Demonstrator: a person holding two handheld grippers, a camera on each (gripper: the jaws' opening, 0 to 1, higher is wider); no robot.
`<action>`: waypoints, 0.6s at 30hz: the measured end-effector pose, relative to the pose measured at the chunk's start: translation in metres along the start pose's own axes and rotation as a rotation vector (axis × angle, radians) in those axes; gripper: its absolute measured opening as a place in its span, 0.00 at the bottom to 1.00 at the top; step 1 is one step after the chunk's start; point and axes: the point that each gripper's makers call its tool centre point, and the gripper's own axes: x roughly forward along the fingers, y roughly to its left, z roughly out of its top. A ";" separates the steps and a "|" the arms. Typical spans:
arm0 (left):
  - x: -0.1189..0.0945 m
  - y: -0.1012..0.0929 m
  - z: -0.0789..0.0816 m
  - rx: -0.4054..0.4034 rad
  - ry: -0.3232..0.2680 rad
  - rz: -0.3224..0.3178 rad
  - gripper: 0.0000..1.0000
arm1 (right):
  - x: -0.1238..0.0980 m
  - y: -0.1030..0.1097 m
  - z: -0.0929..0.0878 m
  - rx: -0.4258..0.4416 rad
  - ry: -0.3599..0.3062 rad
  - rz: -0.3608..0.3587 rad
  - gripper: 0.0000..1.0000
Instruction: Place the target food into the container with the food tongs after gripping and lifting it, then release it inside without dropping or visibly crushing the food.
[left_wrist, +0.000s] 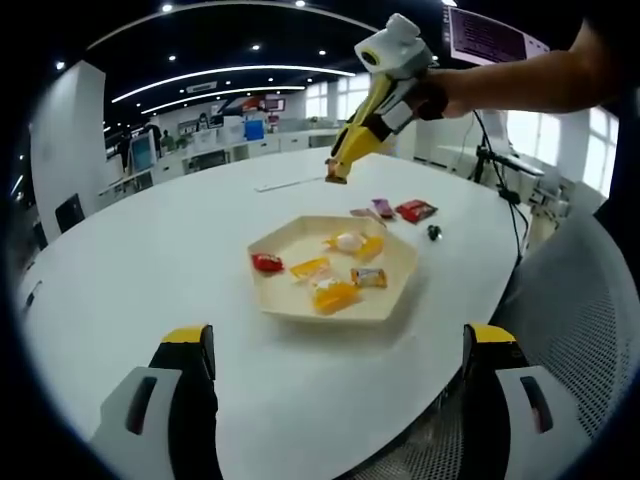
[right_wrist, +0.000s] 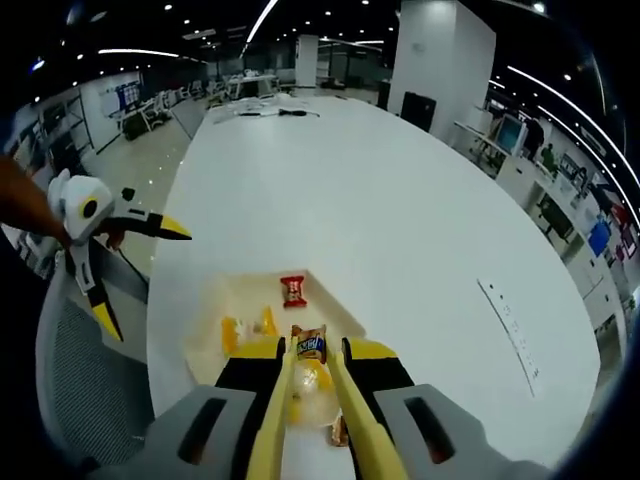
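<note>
Right hand-held gripper (right_wrist: 310, 385) clamps yellow tongs (right_wrist: 305, 400) over the tray (right_wrist: 235, 300).
Tong tips nip a small blue-orange snack packet (right_wrist: 310, 345), just above the hexagonal tray on the white counter (right_wrist: 400, 220); red candy (right_wrist: 293, 290) lies in the tray beyond. Left hand-held gripper (left_wrist: 335, 345) wide open, holding nothing, tray (left_wrist: 390, 305) between and beyond its jaws.
</note>
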 end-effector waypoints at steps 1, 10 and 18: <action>0.000 0.000 0.000 0.001 -0.001 0.000 0.99 | 0.001 0.001 0.001 0.000 -0.001 0.002 0.21; 0.000 0.001 0.000 -0.002 -0.003 0.001 0.99 | 0.009 0.008 0.012 -0.010 -0.009 0.016 0.21; -0.001 0.000 0.001 -0.001 -0.005 0.002 0.99 | 0.010 0.008 0.012 -0.011 -0.009 0.016 0.21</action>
